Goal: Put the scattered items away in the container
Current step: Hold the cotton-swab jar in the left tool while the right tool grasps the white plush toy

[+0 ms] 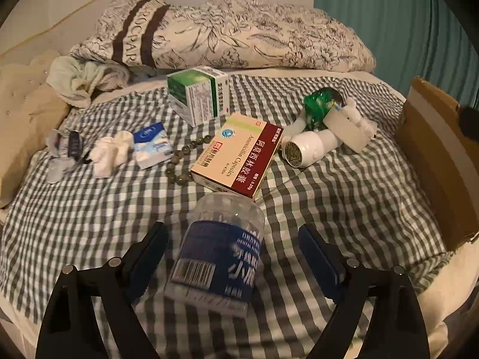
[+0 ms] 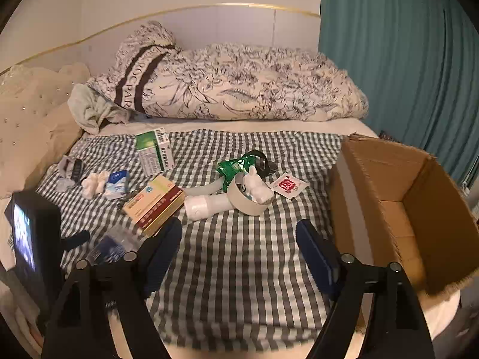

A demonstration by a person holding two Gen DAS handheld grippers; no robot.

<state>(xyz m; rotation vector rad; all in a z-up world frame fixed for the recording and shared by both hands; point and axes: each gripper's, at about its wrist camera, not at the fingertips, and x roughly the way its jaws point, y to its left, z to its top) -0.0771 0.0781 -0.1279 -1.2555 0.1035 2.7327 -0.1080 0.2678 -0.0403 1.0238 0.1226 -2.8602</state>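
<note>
Black L claw (image 1: 232,236) open, angled down astride clear jar (image 1: 217,254); R claw (image 2: 239,236) open.

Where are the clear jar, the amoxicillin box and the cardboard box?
Clear jar (image 1: 217,251): left wrist view, on its blue label.
Amoxicillin box (image 1: 239,152): left wrist view, on its top face.
Cardboard box (image 2: 398,179): right wrist view, on its inner back wall.

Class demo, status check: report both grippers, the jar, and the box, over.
Left gripper open, straddling the clear jar, not gripping. Right gripper open, empty, over bare checked sheet. Cardboard box open, nothing visible inside. Nothing blocking.
</note>
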